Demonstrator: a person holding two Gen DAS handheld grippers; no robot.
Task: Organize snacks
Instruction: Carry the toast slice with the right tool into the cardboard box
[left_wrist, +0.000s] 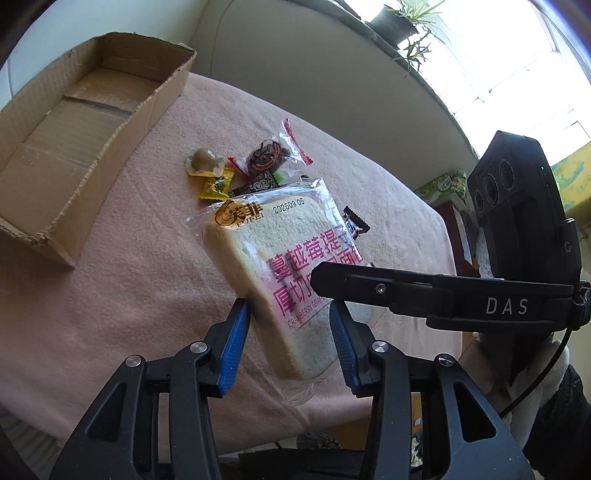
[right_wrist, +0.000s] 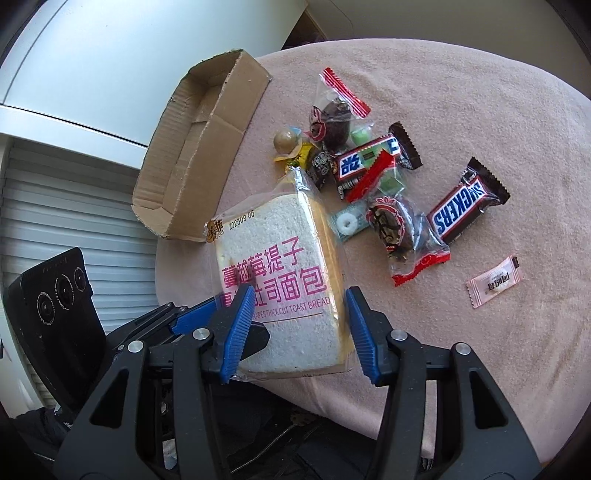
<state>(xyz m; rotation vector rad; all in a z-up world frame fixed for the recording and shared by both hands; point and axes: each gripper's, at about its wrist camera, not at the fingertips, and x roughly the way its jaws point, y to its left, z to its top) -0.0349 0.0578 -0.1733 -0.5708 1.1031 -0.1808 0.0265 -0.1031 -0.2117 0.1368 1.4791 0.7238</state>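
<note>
While both grippers close in on it, the wrapped toast slice (right_wrist: 280, 280) hangs above the pink-covered table (right_wrist: 461, 92).

Biggest is the empty cardboard tray (left_wrist: 88, 122), sitting well apart from the slice at the table's far left. Left gripper (left_wrist: 291, 314) has its blue pads pressed on the slice's two edges, lifting it. Right gripper (right_wrist: 301, 301) stands partly open around the same slice, one pad touching, the other just clear. Beyond lie Snickers bars (right_wrist: 465, 210), bagged dark sweets (right_wrist: 399, 232), and a small pink candy (right_wrist: 493, 282).
</note>
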